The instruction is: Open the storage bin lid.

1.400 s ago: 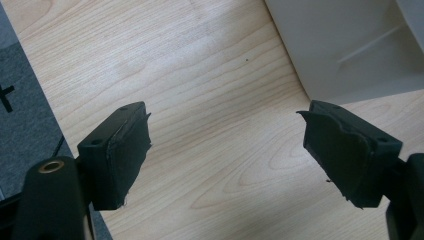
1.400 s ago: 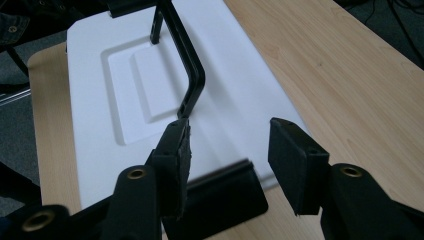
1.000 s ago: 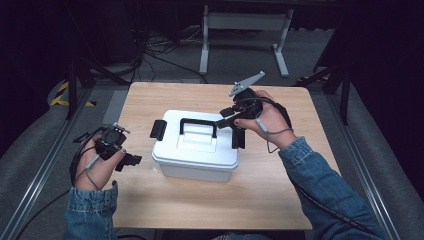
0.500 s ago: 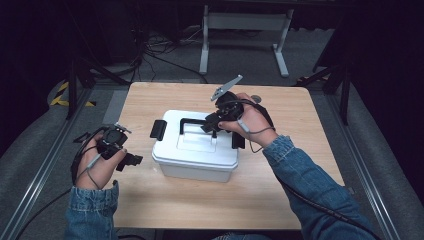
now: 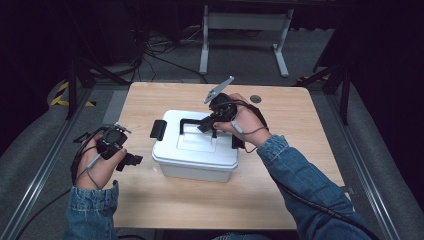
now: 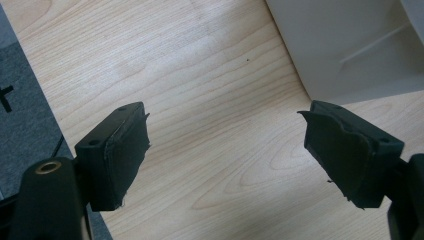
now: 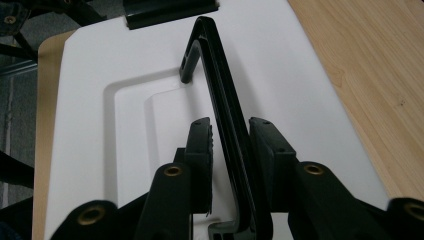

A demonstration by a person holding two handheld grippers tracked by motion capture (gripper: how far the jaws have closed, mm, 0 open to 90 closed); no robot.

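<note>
Both jaws of right hand-held gripper (image 7: 229, 150) now straddle handle (image 7: 220, 115) (upright).

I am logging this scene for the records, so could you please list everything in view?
storage box: one, white, lidded, table centre
carry handle: one, black, upright on the lid
side latches: two, black, at the lid's ends
table: one, light wood
metal stand: one, grey, floor behind the table
cables: several, black, floor behind
left tongs: open, over bare table left of the box
right tongs: jaws either side of the handle bar
sleeves: two, blue denim
</note>
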